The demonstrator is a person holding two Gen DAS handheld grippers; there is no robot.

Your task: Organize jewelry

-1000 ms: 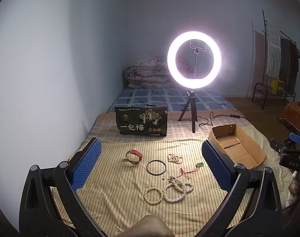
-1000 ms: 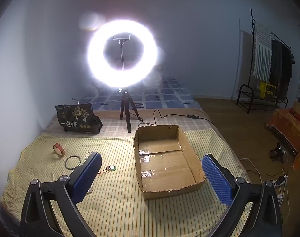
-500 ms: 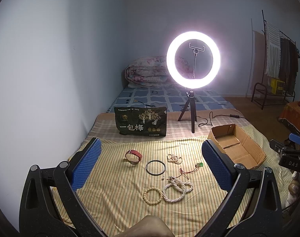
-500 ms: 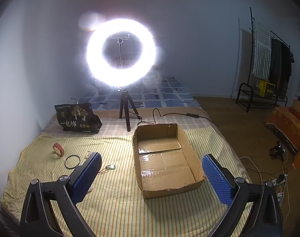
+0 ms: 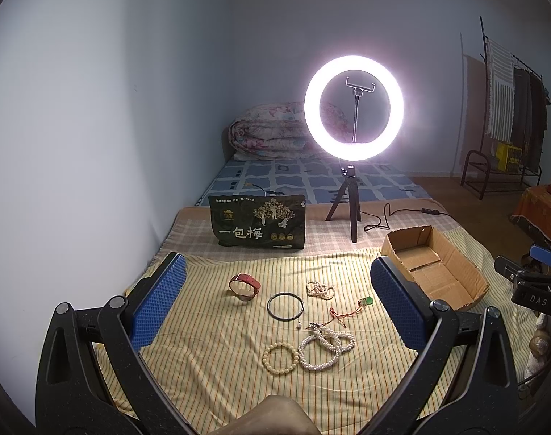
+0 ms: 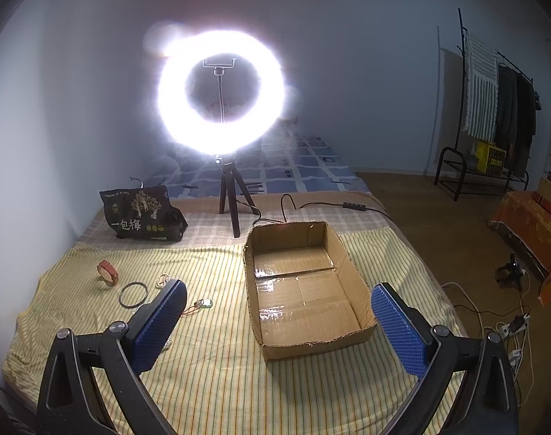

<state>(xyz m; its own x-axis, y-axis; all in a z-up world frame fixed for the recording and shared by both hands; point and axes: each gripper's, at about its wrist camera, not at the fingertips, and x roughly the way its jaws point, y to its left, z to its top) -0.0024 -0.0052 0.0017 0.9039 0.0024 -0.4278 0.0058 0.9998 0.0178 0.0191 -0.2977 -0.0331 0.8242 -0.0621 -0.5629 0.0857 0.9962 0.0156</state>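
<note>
Both hand-held grippers (image 5: 275, 304) (image 6: 279, 320) spread wide, empty, above scattered pearly beaded jewelry (image 5: 326, 348).

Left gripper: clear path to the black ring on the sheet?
Probably yes. The left gripper is open and empty, the black ring lies flat, apart from the other pieces, with nothing over it.

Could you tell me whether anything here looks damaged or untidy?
The cardboard box has a ragged, torn near rim, and the white bead necklace lies tangled with a red cord.
</note>
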